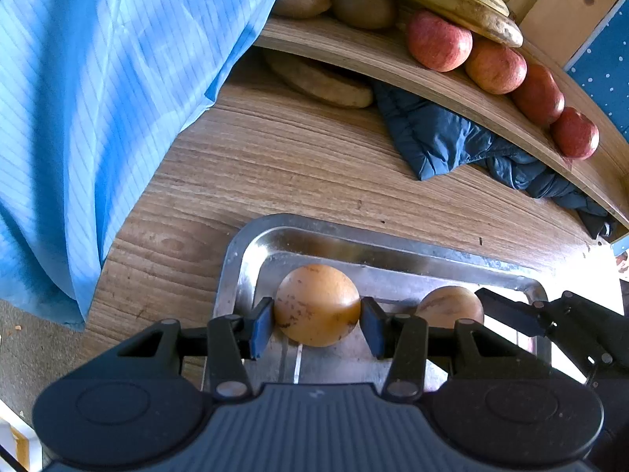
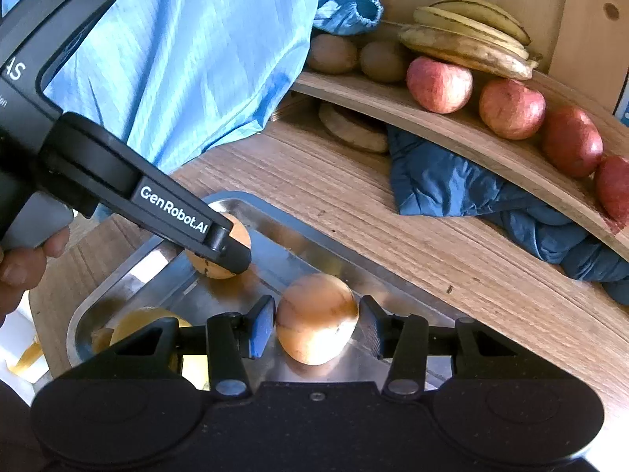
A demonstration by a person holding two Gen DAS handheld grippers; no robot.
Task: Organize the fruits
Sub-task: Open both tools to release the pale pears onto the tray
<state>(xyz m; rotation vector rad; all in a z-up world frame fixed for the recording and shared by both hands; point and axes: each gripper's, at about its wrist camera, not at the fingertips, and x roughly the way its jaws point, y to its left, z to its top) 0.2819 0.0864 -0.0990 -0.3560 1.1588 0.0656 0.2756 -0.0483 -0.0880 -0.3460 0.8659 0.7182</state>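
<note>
Two orange fruits, two grips! The left gripper has its blue pads pressed on either side of a speckled orange fruit near the far left corner of the metal tray, grasping it. Right beside it, toward the tray's far edge, the right gripper clamps a second orange fruit, pads touching both flanks, the fruit low over the tray floor. From the right wrist view the left gripper's black finger crosses the first fruit, and a hand holds its grey handle. A yellowish fruit lies at the tray's near left corner, half hidden by the gripper body. The tray sits on the wooden table. Past the table's far edge a curved wooden shelf carries a row of red apples, brown kiwis and spotted bananas. A dark blue cloth is bunched under the shelf, a flat bread beside it. A person's light blue smock fills the left.
</note>
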